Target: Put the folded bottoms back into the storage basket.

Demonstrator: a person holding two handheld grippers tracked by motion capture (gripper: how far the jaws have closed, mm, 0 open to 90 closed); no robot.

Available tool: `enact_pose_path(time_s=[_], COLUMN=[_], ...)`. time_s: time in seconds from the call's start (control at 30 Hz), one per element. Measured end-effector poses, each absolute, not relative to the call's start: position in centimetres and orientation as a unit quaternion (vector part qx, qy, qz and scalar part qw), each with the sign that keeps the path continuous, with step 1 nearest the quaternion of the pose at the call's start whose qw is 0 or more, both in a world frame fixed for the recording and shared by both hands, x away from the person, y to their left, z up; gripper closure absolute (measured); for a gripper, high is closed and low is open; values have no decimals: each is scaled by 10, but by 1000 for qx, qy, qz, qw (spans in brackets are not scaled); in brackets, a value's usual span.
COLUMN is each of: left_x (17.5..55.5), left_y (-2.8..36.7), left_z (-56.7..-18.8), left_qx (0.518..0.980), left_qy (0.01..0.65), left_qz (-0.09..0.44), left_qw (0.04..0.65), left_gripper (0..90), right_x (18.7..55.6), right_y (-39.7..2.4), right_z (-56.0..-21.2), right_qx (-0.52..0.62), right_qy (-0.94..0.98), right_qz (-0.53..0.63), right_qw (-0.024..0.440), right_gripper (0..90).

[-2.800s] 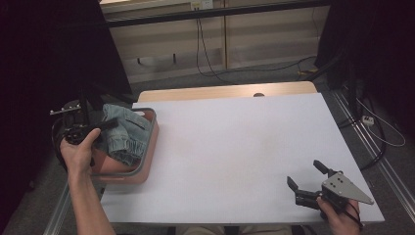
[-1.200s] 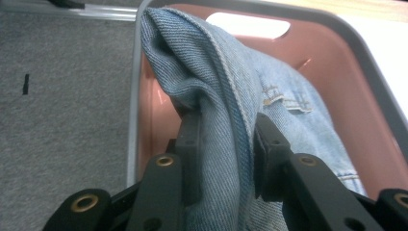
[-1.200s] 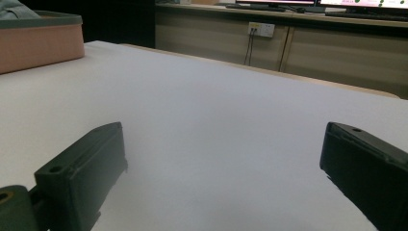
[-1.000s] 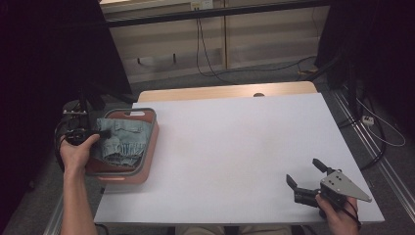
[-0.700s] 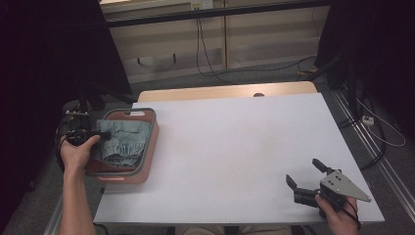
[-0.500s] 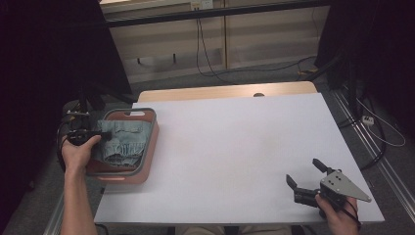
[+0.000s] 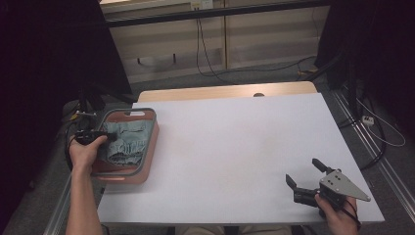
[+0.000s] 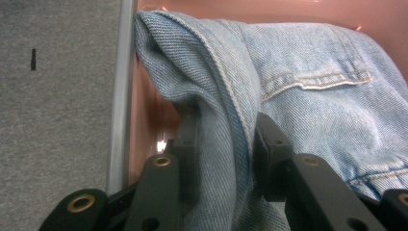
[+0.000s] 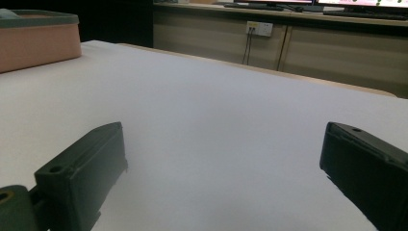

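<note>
The jeans [image 7: 128, 142] lie in the tub [image 7: 149, 147] just ahead of the left hand-held gripper [image 7: 102, 137]; right hand-held gripper [image 7: 306, 177] sits well apart across the desk [image 7: 235, 147].

White-topped table [image 7: 235, 147] with a wooden strip along its far edge, pink basket [image 7: 147, 152] with a grey rim resting at the table's left edge, folded denim jeans [image 7: 128, 142] inside it, grey carpeted floor [image 7: 274, 78] around the table
</note>
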State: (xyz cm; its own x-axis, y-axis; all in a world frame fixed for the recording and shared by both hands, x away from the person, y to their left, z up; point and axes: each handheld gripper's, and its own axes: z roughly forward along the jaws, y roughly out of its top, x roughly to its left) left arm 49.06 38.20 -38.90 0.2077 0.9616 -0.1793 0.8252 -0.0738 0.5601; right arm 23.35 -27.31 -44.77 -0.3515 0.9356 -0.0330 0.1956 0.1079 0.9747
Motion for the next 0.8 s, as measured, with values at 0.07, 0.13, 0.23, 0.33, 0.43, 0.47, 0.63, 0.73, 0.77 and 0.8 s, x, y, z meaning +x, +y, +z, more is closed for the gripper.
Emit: enact_pose_path(time_s=[0.07, 0.13, 0.23, 0.33, 0.43, 0.47, 0.63, 0.73, 0.77, 0.8], left_x=[492, 492, 492, 491, 489, 488, 484, 481, 481, 481], left_y=[379, 378, 378, 380, 380, 381, 383, 384, 383, 382], left_z=[-390, -389, -390, -388, -384, -383, -375, -370, -370, -370], left_qx=[727, 732, 730, 731, 728, 727, 720, 718, 721, 721], left_qy=[613, 611, 611, 609, 611, 612, 613, 614, 613, 615], left_qz=[129, 128, 134, 133, 139, 141, 153, 157, 157, 167], left_qw=[280, 274, 275, 279, 277, 277, 286, 287, 281, 271], left_gripper=[667, 665, 661, 640, 591, 586, 537, 525, 539, 584], right_x=[234, 234, 234, 234, 234, 234, 233, 233, 234, 233], right_y=[-273, -273, -273, -273, -274, -274, -274, -274, -274, -274], right_z=[-448, -448, -448, -448, -448, -448, -447, -448, -448, -448], right_qx=[436, 436, 436, 437, 438, 438, 438, 439, 439, 439], right_qy=[649, 648, 649, 649, 648, 648, 648, 647, 648, 649], right_qz=[505, 506, 506, 505, 505, 504, 504, 505, 504, 503], right_qw=[365, 365, 365, 365, 366, 366, 368, 366, 365, 366], right_gripper=[19, 19, 19, 19, 19, 19, 19, 19, 20, 19])
